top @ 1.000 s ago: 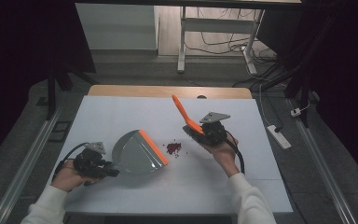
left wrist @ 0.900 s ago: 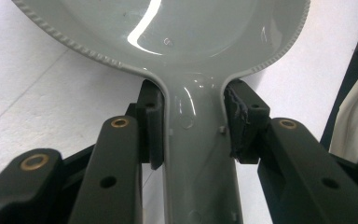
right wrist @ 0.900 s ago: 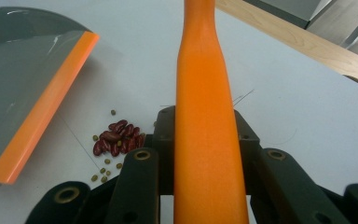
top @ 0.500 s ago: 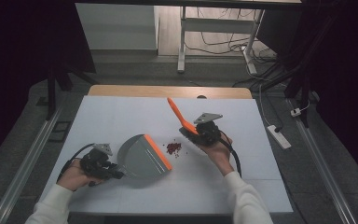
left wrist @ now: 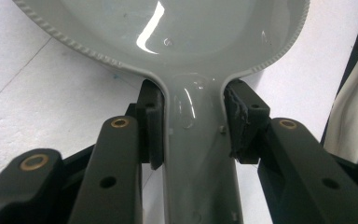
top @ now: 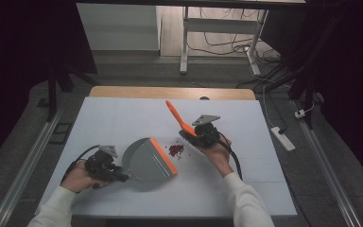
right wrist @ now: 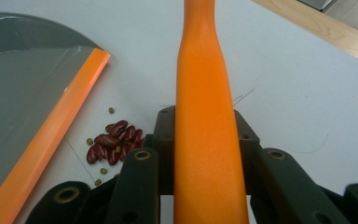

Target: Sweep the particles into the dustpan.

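Brush head is hiding under the right gripper (top: 199,135) in the high view, so bristles can't be made out; the orange brush handle (top: 178,117) is sticking up and away from it toward the table's far edge, and in the right gripper view its top and bottom are running off frame. No brand, label or readable writing is showing on anything. Right gripper is clamping the brush handle, black pads pressing on both sides of it. Left gripper (top: 105,166) is clamping the grey stem of the dustpan (top: 144,161); in the left gripper view the pads are squeezing the stem just behind where it is widening into the pan, and the pan's far part is getting cut off by the top of frame. Dustpan is lying flat on the white table (top: 123,118), its orange lip (top: 163,155) facing the right gripper. Small pile of red beans (top: 175,150) is sitting on the table between the lip and the right gripper, just beside both, not touching the lip. A few tiny greenish beans (right wrist: 111,110) are scattered round the pile in the right gripper view, too small to make out from the high view. White sleeves are coming in from the bottom edge, forearms cropped there. Background past the table is going dark, with loose cables (top: 208,40) on the floor.
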Action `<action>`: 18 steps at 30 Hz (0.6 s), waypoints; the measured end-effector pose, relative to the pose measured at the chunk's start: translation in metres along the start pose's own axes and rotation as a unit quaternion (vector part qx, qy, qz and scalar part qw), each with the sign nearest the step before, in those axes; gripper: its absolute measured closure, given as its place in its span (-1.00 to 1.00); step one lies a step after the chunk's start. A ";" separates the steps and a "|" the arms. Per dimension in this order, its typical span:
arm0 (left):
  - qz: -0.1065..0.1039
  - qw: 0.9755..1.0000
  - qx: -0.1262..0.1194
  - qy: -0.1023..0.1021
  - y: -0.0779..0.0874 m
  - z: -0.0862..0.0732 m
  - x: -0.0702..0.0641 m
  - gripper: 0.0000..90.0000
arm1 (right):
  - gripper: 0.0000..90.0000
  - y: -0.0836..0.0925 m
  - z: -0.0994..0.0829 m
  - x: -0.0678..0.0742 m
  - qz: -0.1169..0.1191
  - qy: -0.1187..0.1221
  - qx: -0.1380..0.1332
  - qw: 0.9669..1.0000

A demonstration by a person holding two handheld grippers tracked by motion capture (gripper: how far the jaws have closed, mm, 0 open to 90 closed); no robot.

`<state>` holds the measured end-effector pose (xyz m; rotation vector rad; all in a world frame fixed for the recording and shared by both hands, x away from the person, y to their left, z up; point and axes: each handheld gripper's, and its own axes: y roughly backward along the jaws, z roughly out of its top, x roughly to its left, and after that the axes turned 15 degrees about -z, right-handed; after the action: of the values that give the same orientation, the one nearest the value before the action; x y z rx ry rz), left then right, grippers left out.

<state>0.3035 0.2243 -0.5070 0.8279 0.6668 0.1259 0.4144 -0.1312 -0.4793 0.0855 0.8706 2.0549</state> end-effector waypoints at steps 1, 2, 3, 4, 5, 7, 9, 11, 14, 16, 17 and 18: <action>-0.001 1.000 0.002 0.000 0.000 0.000 0.000 0.38 | 0.56 -0.001 0.000 0.000 0.000 0.002 0.000 1.000; -0.002 1.000 0.002 0.000 -0.001 0.000 0.000 0.38 | 0.56 -0.003 0.000 0.001 -0.001 0.003 0.001 1.000; -0.002 1.000 0.002 0.001 -0.001 0.000 0.000 0.38 | 0.56 -0.003 0.000 0.001 -0.001 0.003 0.001 1.000; -0.003 1.000 0.003 0.001 -0.001 0.001 0.001 0.38 | 0.55 -0.004 0.000 0.001 -0.001 0.005 0.002 1.000; -0.004 1.000 0.003 0.001 -0.001 0.001 0.001 0.38 | 0.56 -0.005 0.000 0.002 -0.001 0.004 0.003 1.000; -0.004 1.000 0.004 0.000 -0.002 0.001 0.001 0.38 | 0.56 -0.007 0.000 0.003 -0.001 0.006 0.006 1.000; -0.005 1.000 0.005 0.000 -0.003 0.002 0.001 0.38 | 0.55 -0.008 0.000 0.003 -0.001 0.006 0.007 1.000; -0.006 1.000 0.007 -0.001 -0.004 0.003 0.001 0.38 | 0.56 -0.010 0.000 0.004 0.000 0.007 0.009 1.000; -0.007 1.000 0.009 0.001 -0.005 0.003 0.001 0.38 | 0.56 -0.012 -0.001 0.006 -0.002 0.010 0.013 1.000; -0.007 1.000 0.009 0.002 -0.006 0.004 0.001 0.38 | 0.55 -0.014 -0.002 0.007 -0.003 0.011 0.017 1.000; -0.007 1.000 0.009 0.002 -0.006 0.004 0.001 0.38 | 0.56 -0.015 -0.002 0.007 -0.003 0.012 0.017 1.000; -0.007 1.000 0.009 0.003 -0.006 0.004 0.001 0.38 | 0.55 -0.016 -0.002 0.007 -0.002 0.011 0.021 1.000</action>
<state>0.3055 0.2178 -0.5100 0.8395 0.6792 0.1096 0.4201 -0.1211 -0.4923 0.0850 0.9265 2.0374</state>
